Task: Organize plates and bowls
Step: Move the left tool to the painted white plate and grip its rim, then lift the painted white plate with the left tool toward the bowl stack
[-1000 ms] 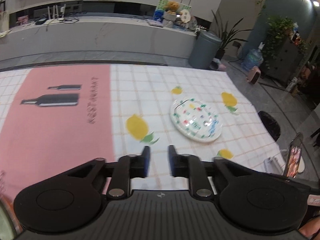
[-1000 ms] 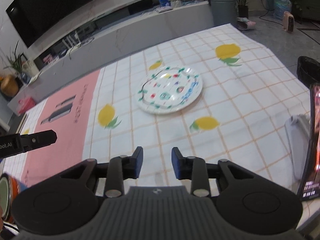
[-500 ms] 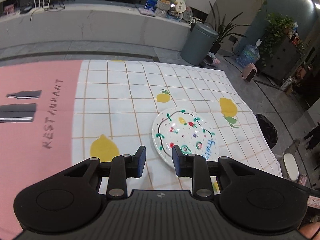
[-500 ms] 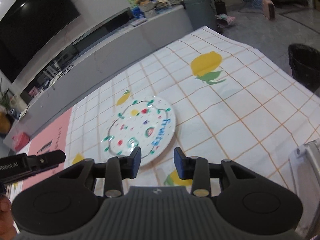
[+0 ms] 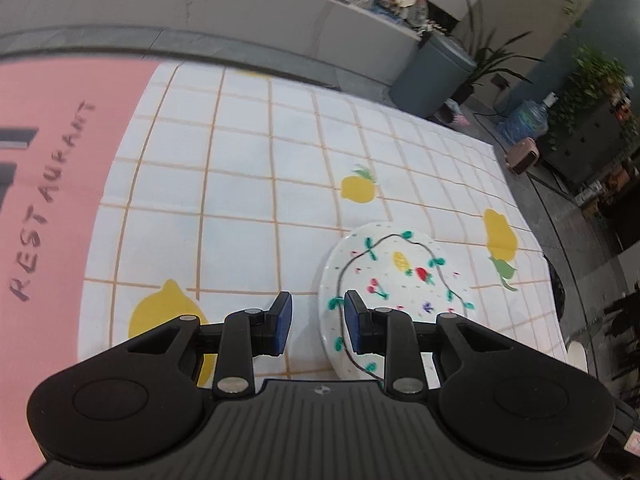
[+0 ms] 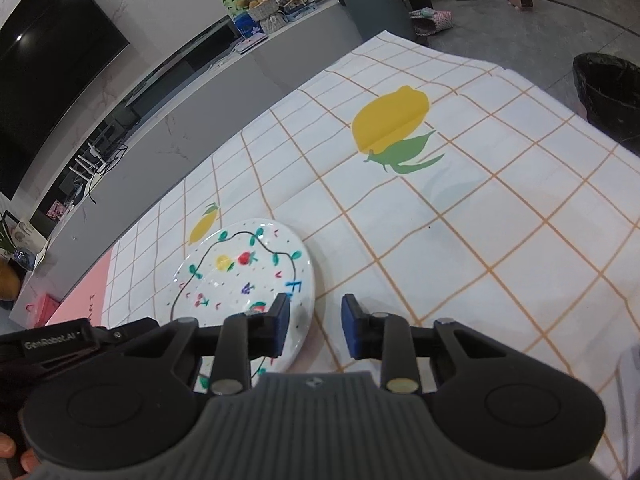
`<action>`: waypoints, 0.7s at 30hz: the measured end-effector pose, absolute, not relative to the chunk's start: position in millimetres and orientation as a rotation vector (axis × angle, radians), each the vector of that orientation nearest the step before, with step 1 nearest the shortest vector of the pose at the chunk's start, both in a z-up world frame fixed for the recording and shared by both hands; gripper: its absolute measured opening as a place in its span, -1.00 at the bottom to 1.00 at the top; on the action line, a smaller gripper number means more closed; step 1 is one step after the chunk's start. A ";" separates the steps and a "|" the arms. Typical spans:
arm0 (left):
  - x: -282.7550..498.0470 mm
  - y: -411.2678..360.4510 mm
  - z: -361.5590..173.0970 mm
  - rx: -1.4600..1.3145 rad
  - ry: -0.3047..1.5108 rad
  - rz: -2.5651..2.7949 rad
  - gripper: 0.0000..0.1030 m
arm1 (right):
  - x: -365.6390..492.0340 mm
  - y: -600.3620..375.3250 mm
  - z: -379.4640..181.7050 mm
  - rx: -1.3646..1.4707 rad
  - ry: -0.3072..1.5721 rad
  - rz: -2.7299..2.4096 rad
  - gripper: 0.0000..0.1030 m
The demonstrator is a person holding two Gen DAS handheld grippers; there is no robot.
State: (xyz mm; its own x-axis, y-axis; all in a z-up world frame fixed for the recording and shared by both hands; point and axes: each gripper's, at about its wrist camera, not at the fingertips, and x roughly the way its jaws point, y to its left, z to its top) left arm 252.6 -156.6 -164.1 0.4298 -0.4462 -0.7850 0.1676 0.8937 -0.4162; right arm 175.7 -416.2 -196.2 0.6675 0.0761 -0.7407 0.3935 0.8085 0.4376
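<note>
A white plate (image 5: 404,280) painted with fruit and a dark vine lies flat on the checked tablecloth. In the left wrist view my left gripper (image 5: 316,318) is open, its jaws straddling the plate's left rim, the right finger over the plate. In the right wrist view the same plate (image 6: 244,276) lies low and left of centre. My right gripper (image 6: 314,326) is open, its jaws straddling the plate's right rim, the left finger over the plate. Neither gripper holds anything. The left gripper's body (image 6: 60,344) shows at the left edge of the right wrist view.
The tablecloth (image 5: 248,184) has lemon prints and a pink "RESTAURANT" panel (image 5: 48,200) at the left. The table's right edge drops off near a black bin (image 6: 608,92). A grey counter (image 5: 200,12) and a grey bin (image 5: 432,72) stand beyond the far edge.
Both grippers have moved forward and down toward the plate, from either side. The plate now sits right at both sets of fingertips. Both grippers stayed open.
</note>
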 end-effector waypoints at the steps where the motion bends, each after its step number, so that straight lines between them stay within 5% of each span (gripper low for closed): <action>1: 253.5 -155.3 -165.6 -0.305 1.054 -0.388 -0.40 | 176.6 -417.2 -196.9 0.621 0.828 -0.191 -0.54; 5: 256.3 -155.0 -167.3 -0.335 1.051 -0.392 -0.43 | 182.0 -419.4 -199.8 0.640 0.828 -0.174 -0.66; 9: 255.9 -161.0 -166.5 -0.313 1.055 -0.405 -0.73 | 186.1 -418.3 -203.3 0.656 0.832 -0.159 -0.82; 21: 249.0 -162.4 -154.3 -0.273 1.064 -0.373 -0.78 | 181.7 -416.1 -196.4 0.676 0.856 -0.146 -0.86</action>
State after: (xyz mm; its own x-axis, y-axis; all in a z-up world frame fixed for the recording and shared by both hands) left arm 249.0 -162.4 -154.3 0.4330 -0.4244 -0.7952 0.1651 0.9046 -0.3929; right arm 181.7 -416.1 -196.4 0.6595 0.1429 -0.7380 0.3797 0.7840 0.4911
